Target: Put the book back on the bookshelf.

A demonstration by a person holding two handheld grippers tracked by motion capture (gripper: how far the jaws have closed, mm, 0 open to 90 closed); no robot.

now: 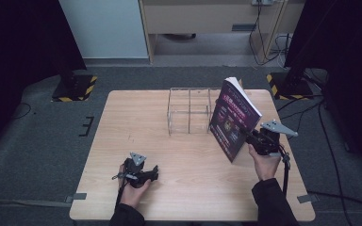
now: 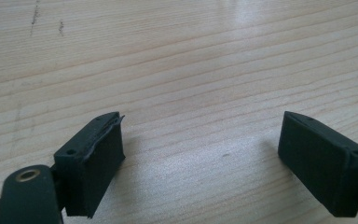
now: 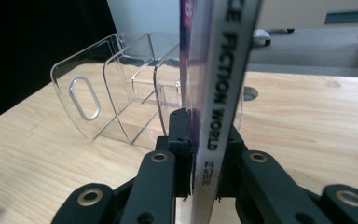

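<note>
At the bottom of the high view, left of centre, the left gripper (image 1: pixel 154 172) rests low on the pale wooden table (image 1: pixel 136 117), its jaws spread wide with nothing between them; its own view shows blunt black rubbery pads (image 2: pixel 93 154) over bare, straight-grained wood. Further right, at mid-height, the right gripper (image 1: pixel 245 135) is clamped on the spine of a book (image 1: pixel 233 117), holding it upright and slightly tilted above the table, just to the right of the rack. The book looks like a thin paperback with a glossy dark purple cover and white page edges at the top. I would guess it is light but floppy, and slick under the pads, so a grip low on the stiff spine, as the right gripper view shows (image 3: pixel 200 154), seems the safest hold. Beyond it, in the upper middle of the frame, stands a clear plastic rack (image 1: pixel 188 110) with thin dividers, smooth, rigid and probably easy to nudge.
</note>
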